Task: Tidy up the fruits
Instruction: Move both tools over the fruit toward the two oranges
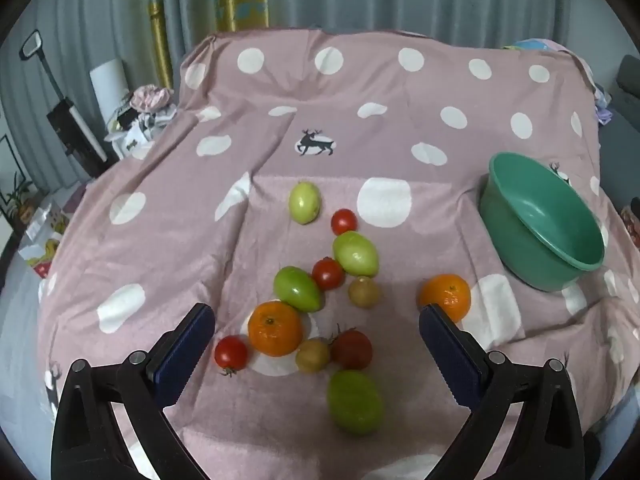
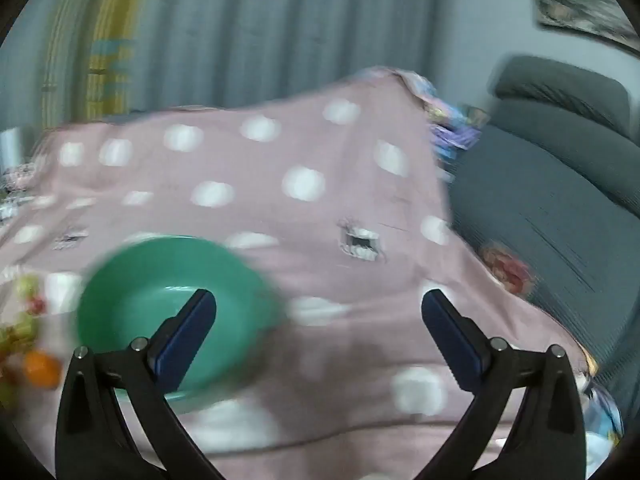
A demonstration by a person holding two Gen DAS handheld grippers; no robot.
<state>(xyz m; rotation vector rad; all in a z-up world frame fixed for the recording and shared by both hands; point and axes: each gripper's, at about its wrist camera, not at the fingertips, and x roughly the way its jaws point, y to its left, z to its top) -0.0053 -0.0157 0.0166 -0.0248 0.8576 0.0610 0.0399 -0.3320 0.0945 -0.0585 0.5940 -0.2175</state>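
Presently the left gripper stands fully spread and empty, angled down over the fruit pile on the pink dotted cloth. Taking the near orange as landmark: it lies between the open jaws, closer to the left one, untouched. A red tomato sits just beside it on the left; a small brownish fruit touches it on the right, with a darker tomato beyond that. A green fruit rests against it from behind, and a large green fruit lies nearer the camera. A second orange sits well to the right, and further right is the green bowl, tilted and empty.

The right gripper is likewise wide open, holding nothing; its view is blurred, with the bowl behind its left finger.

Judgement on handling: the oranges look firm and light, with a grippy peel, best taken across the widest girth. The tomatoes appear thin-skinned, smooth and easily bruised, so light pressure is advised. All are round and liable to roll on the soft cloth when neighbours are disturbed.
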